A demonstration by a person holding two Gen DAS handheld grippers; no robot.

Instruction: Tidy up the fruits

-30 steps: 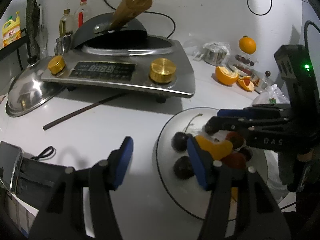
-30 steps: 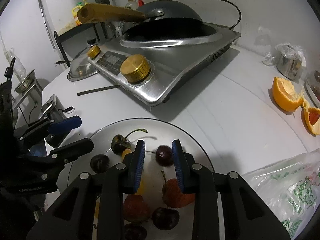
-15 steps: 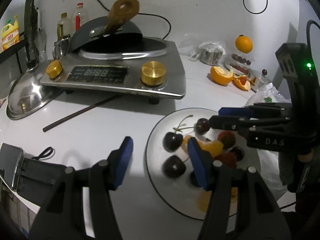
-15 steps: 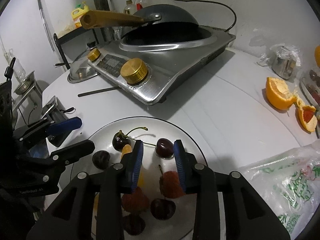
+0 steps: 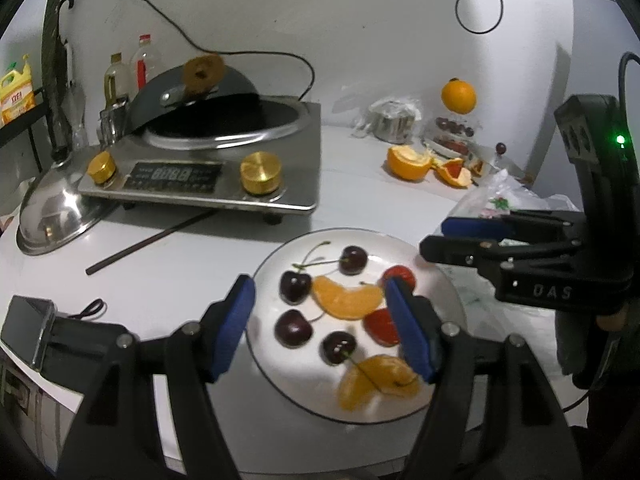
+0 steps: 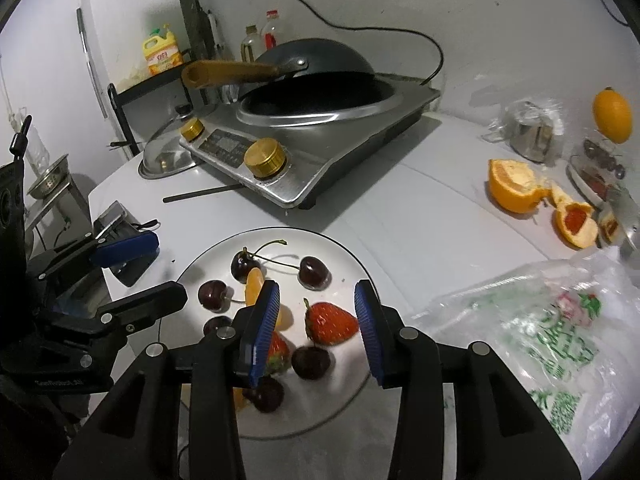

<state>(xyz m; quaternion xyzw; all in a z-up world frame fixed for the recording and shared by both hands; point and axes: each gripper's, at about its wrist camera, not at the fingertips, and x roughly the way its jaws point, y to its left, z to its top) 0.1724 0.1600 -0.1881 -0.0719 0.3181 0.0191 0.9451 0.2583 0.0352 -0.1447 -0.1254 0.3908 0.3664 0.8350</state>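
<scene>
A white plate (image 5: 400, 248) (image 6: 340, 256) lies on the white table and holds several dark cherries (image 5: 352, 260), two orange segments (image 5: 346, 300) and two strawberries (image 5: 380, 326). My left gripper (image 5: 322, 330) hovers over the plate's near side. Its jaws are opening, and the fruit lies below them untouched. From the right, my right gripper (image 6: 316, 330) hangs over the plate above a strawberry (image 6: 332, 322). Its jaws are opening too, with nothing pressed between the pads. Each gripper shows in the other's view: the right gripper (image 5: 460, 236), the left gripper (image 6: 132, 268).
An induction cooker (image 5: 208, 176) with a wok stands behind the plate, a steel lid (image 5: 52, 216) to its left. A dark chopstick (image 5: 148, 242) lies before it. A phone (image 5: 26, 328) sits at the table's left edge. Orange peels (image 5: 408, 160) lie far right, a plastic bag (image 6: 540, 320) beside the plate.
Both grippers have drawn back and up from the plate and their jaws have widened. The orange segment seen by the left gripper's right finger now lies plainly on the plate.
</scene>
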